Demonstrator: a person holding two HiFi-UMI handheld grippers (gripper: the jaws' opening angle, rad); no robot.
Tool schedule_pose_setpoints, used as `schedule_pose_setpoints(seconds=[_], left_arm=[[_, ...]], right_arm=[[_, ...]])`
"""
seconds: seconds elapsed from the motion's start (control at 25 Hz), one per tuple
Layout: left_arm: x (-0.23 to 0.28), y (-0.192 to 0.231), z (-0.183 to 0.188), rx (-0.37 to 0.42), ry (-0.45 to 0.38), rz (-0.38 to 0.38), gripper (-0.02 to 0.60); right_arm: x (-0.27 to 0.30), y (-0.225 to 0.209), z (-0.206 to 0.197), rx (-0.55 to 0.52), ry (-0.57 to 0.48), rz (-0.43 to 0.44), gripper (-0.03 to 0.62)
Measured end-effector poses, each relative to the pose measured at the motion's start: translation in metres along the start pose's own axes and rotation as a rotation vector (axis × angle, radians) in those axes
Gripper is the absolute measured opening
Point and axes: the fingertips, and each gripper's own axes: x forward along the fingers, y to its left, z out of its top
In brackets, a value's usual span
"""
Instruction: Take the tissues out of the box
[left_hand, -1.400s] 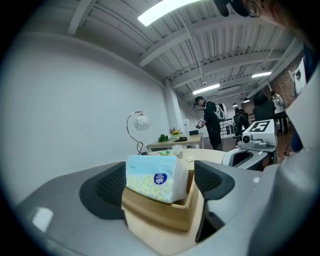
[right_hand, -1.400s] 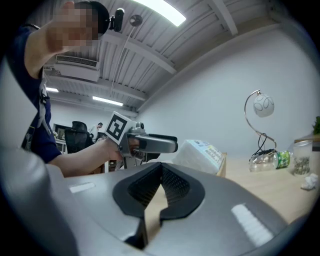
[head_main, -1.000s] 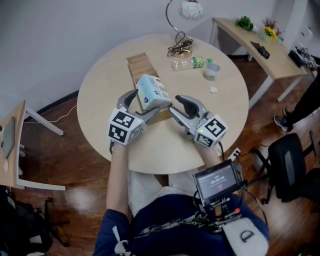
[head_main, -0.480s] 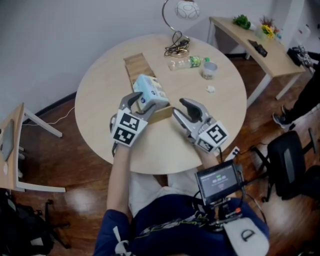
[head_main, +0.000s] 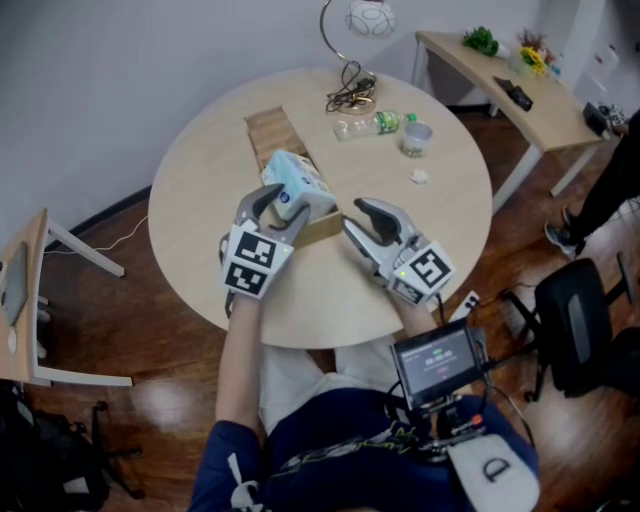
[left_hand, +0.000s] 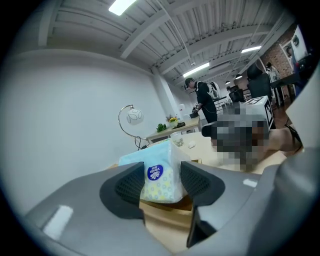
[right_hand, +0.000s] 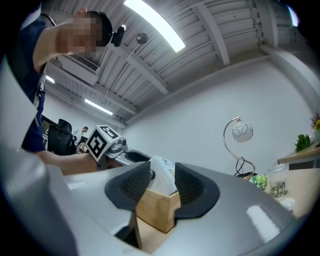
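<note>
The left hand-held gripper (left_hand: 161, 184) is being closed on the tissue pack (head_main: 296, 180), and its pads are seen meeting the pack's two sides. The pack sticks up out of the wooden box (right_hand: 156, 210) on the table (head_main: 200, 180). A firm but gentle squeeze is wanted, so the soft wrapper is not crushed. On the right, the right hand-held gripper (right_hand: 162, 184) is being narrowed around the box's corner, not yet clamped. The box is best pinned before the pack is drawn straight up.

Lamp (head_main: 366, 18), bottle (head_main: 373, 125), cup (head_main: 416, 138) on round tbl (head_main: 200, 180)
</note>
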Motion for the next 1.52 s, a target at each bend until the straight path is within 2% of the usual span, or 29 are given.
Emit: schedule_pose_setpoints(seconds=[0.2, 0.84, 1.0, 1.12, 1.28, 1.36, 1.44, 1.52], left_arm=[[-0.011, 0.007, 0.01, 0.012, -0.042, 0.04, 0.219], [-0.041, 0.014, 0.028, 0.014, -0.134, 0.097, 0.201], [-0.054, 0.019, 0.033, 0.027, -0.161, 0.138, 0.193], [-0.066, 0.026, 0.036, 0.004, -0.185, 0.176, 0.192], [-0.082, 0.038, 0.021, -0.002, -0.152, 0.211, 0.155], [-0.089, 0.044, 0.003, -0.043, -0.135, 0.23, 0.123], [-0.1, 0.048, -0.009, -0.124, -0.182, 0.249, 0.106], [-0.113, 0.049, -0.013, -0.17, -0.219, 0.26, 0.103]], right_arm=[[0.0, 0.001, -0.001, -0.005, -0.001, 0.003, 0.132], [0.0, 0.0, 0.0, 0.005, 0.001, -0.006, 0.127], [-0.001, -0.001, 0.002, 0.0, -0.01, -0.002, 0.127], [-0.001, -0.001, 0.001, 0.002, -0.007, -0.002, 0.127], [-0.001, -0.001, 0.0, 0.0, 0.001, 0.0, 0.127], [-0.001, -0.002, -0.001, -0.001, 0.002, -0.001, 0.127], [-0.001, -0.002, -0.001, 0.0, 0.008, 0.0, 0.127], [-0.001, -0.003, 0.0, 0.004, 0.007, -0.003, 0.127]])
